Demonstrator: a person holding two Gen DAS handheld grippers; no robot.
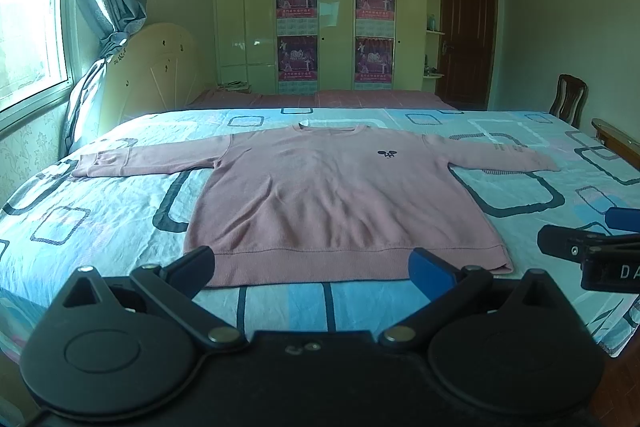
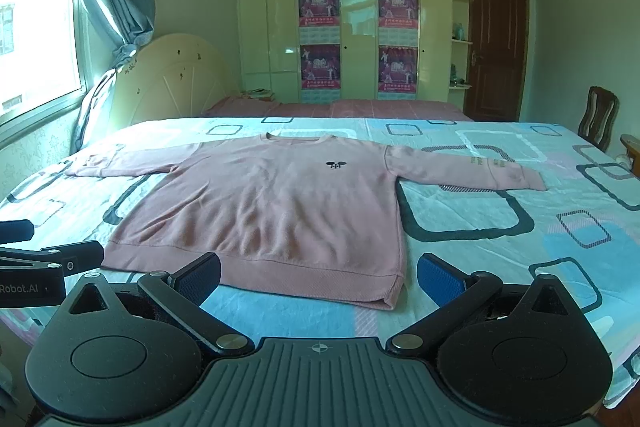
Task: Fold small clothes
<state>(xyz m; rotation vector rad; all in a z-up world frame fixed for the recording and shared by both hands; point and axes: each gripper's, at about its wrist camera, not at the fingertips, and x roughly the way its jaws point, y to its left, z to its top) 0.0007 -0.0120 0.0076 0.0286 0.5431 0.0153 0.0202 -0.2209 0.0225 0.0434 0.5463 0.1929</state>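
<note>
Both hand-held grippers, left [image 1: 312, 267] and right [image 2: 319, 277], hover released near the bed's [image 1: 120, 211] front edge, where the pink sweater [image 1: 336, 203] lies flat, sleeves spread, not yet folded.

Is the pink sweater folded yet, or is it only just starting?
Only just starting. Done: the pink sweater lies spread flat on the bed sheet, both sleeves stretched out sideways. In hand: nothing; the left tongs and right tongs are both open, hanging near the hem without touching it. Left: all the folding, sleeves in first, then probably the body.
</note>
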